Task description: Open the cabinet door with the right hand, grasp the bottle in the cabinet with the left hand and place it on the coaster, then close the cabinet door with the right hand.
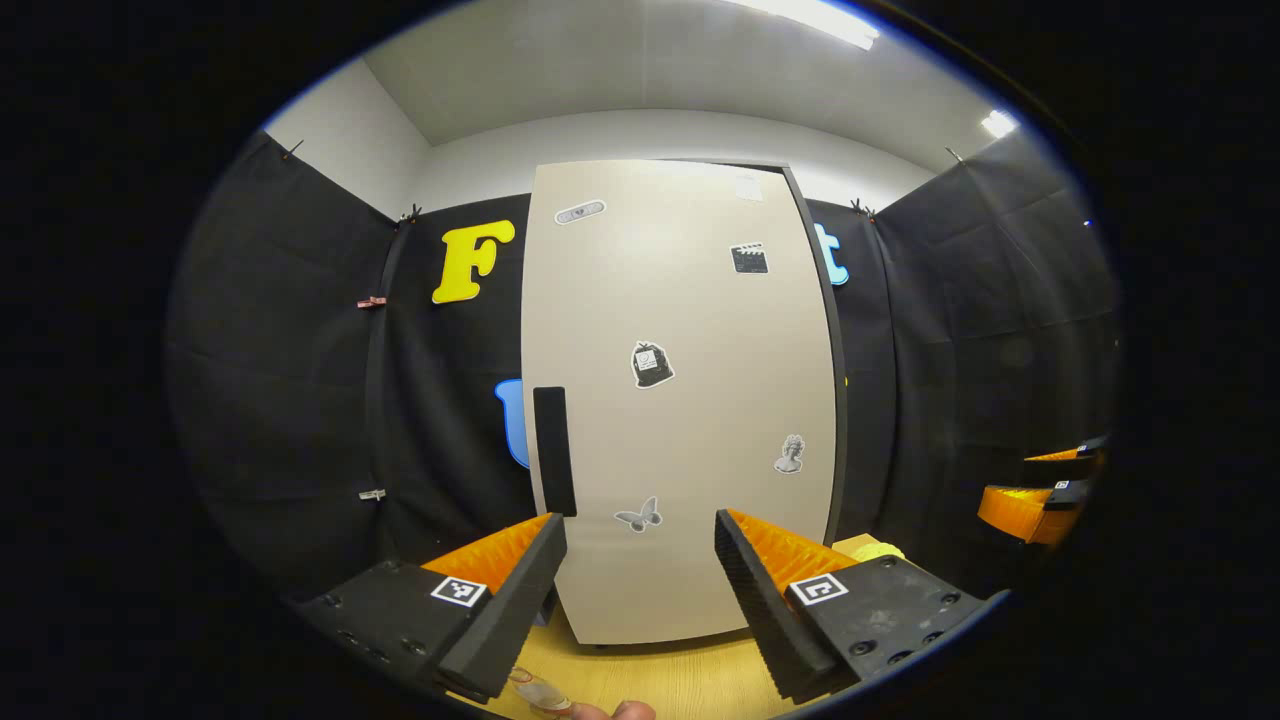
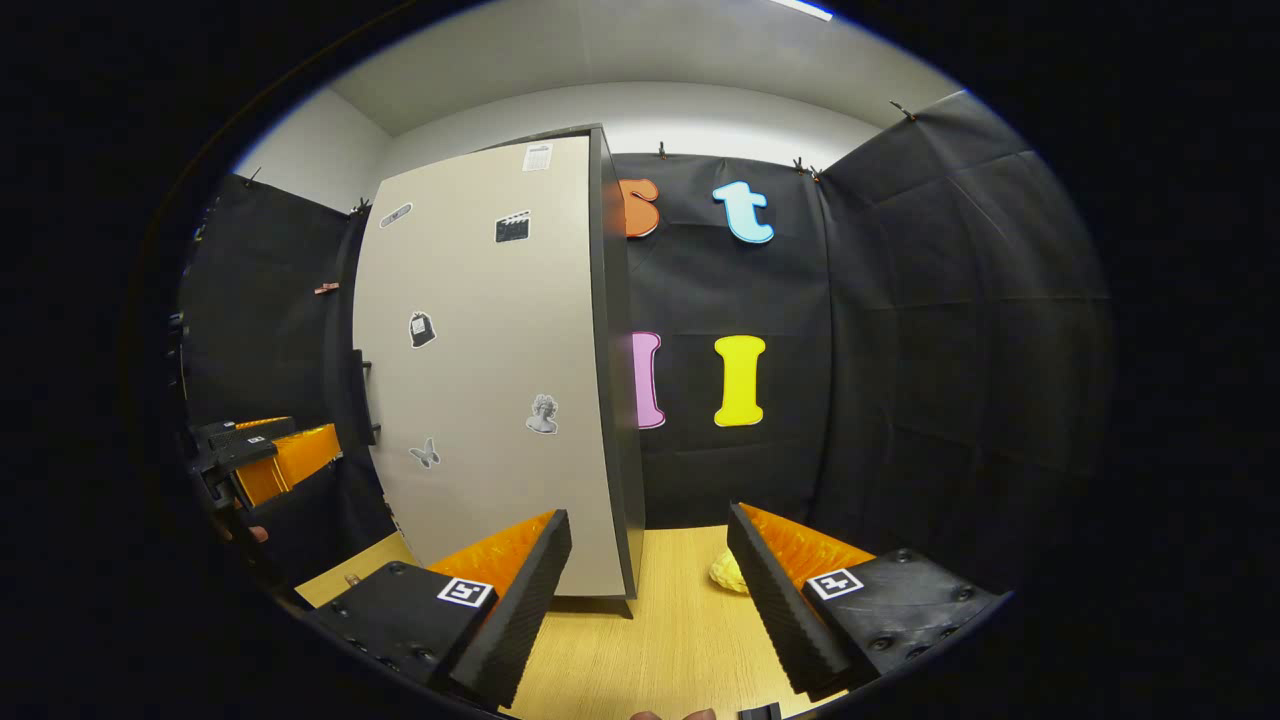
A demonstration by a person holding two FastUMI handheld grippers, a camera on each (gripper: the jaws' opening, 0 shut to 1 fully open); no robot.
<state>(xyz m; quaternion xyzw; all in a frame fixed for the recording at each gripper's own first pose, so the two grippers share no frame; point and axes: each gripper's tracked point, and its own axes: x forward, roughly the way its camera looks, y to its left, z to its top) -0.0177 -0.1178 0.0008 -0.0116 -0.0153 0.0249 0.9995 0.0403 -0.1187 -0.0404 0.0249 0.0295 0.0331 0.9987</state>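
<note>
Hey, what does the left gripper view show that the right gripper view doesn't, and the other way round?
Left gripper view: the door's black handle face-on, with the left gripper in front, jaws apart. Right gripper view: the cabinet's dark side panel, and the right gripper, jaws apart. Shared: the closed cabinet door with its stickers, the wooden table, and a yellow object beside the cabinet.

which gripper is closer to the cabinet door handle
Left. The left gripper faces the closed cabinet door, with the handle just above its left finger. The right gripper sits off the cabinet's right front corner, with the handle across the door.
</note>
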